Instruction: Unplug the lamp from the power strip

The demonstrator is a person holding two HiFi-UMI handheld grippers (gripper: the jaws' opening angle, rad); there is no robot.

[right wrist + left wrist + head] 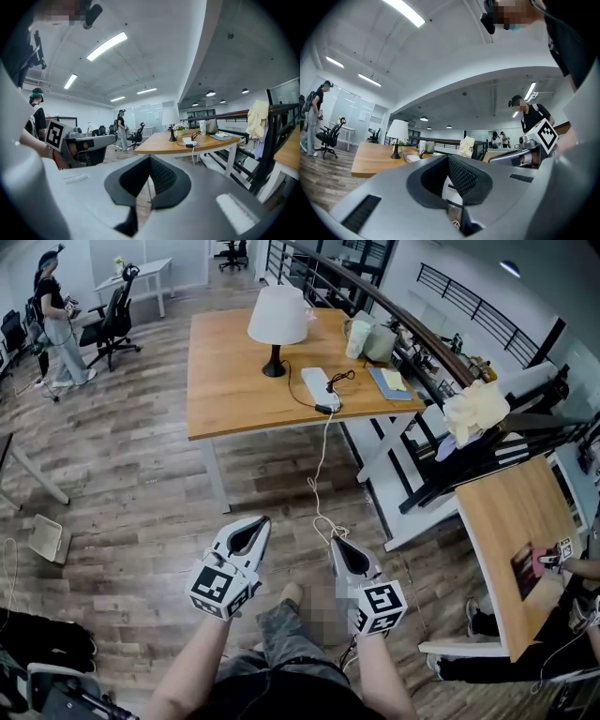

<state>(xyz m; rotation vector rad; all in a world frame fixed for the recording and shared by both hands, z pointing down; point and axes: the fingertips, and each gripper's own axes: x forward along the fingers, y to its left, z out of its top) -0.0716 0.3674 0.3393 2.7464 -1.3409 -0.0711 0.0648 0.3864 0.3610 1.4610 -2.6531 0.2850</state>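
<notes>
While lamp cord (pixel 298 397) meets power strip (pixel 319 385) on table (pixel 225 381), left tongs (pixel 265 519) and right tongs (pixel 334 539) both pressed together, empty.

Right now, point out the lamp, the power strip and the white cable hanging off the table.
lamp (pixel 278 315): head view, middle of the white shade.
power strip (pixel 317 383): head view, middle of its white top.
white cable (pixel 320 460): head view, its hanging middle stretch.
</notes>
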